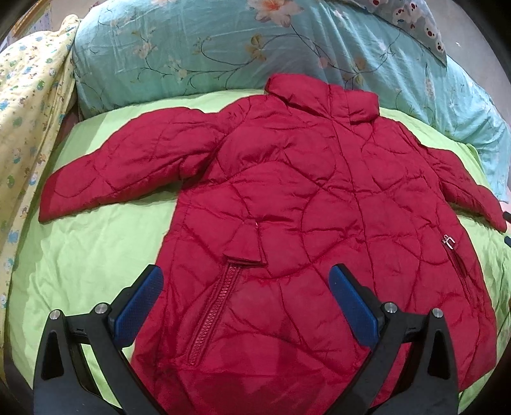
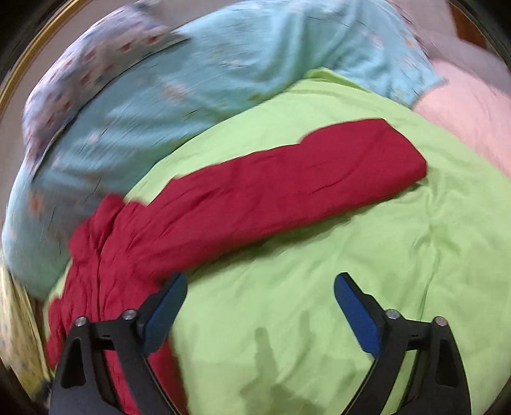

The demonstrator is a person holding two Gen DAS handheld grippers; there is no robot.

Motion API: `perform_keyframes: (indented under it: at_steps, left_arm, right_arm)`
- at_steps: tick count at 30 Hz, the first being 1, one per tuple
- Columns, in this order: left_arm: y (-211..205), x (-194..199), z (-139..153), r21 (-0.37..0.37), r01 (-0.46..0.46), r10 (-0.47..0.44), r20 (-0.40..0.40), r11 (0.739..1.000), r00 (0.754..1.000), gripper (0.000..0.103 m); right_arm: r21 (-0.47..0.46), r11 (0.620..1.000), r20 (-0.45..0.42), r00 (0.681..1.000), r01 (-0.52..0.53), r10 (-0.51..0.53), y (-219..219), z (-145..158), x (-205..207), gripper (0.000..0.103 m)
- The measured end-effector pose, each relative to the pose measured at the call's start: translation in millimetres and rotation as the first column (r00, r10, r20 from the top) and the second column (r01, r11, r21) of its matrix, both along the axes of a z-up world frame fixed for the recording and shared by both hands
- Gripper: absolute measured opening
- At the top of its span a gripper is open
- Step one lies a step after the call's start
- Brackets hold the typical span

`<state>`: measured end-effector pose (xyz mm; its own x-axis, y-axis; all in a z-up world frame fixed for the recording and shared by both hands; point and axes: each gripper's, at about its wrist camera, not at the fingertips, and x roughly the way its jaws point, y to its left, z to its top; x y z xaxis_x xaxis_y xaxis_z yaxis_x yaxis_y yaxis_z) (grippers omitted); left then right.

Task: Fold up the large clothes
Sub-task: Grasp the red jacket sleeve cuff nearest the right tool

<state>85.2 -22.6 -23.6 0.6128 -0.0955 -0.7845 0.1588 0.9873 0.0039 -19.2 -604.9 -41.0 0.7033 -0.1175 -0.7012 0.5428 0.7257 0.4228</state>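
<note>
A red quilted jacket (image 1: 303, 204) lies flat and front-up on the green bedsheet (image 1: 95, 249), collar toward the pillows and both sleeves spread out. My left gripper (image 1: 246, 281) hovers open over the jacket's lower hem, near its zipped pocket (image 1: 217, 306), with nothing between its blue pads. In the blurred right wrist view the jacket's right sleeve (image 2: 287, 188) stretches across the green sheet (image 2: 319, 303). My right gripper (image 2: 260, 287) stands open above bare sheet just below that sleeve, its left finger (image 2: 166, 309) over the jacket's edge, holding nothing.
A teal floral pillow (image 1: 207, 48) lies behind the collar, a patterned pillow (image 1: 421, 22) at the top right. A yellow printed blanket (image 1: 28, 111) is bunched at the left. Pink bedding (image 2: 463, 121) shows past the sleeve cuff in the right wrist view.
</note>
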Motion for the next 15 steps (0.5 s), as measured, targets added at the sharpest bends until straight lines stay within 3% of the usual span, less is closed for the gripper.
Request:
perform_keyframes:
  at_steps: [3,6,7,11,15]
  left_arm:
    - [-5.0,1.7,-5.8,0.015,0.007,-0.007,-0.005,1.000,1.000,0.103]
    - [-9.8,4.0,-11.2,0.023,0.012,-0.012,-0.017,1.000,1.000,0.103]
    - [-11.5,4.9,-12.1,0.025,0.014,-0.014,-0.014,1.000,1.000,0.103]
    - [-18.2,7.2,-16.5,0.036,0.026,-0.026,-0.015,0.999,1.000,0.103]
    - [-23.6,10.2,-21.5,0.037,0.037,-0.035,-0.031,0.999,0.999,0.103]
  right_arm:
    - [0.085,0.994,0.037,0.997,0.068,-0.071,-43.2,-14.8,1.6,0.070]
    - [0.162,0.979,0.048,0.990,0.120,-0.129,-73.1,-30.8,7.2,0.066]
    - [0.181,0.974,0.056,0.988,0.134,-0.147,-81.5,-35.5,10.0,0.061]
    - [0.200,0.964,0.036,0.982,0.173,-0.183,-102.1,-46.6,22.5,0.059]
    - [0.186,0.962,0.043,0.977,0.198,-0.209,-114.8,-50.9,29.6,0.036]
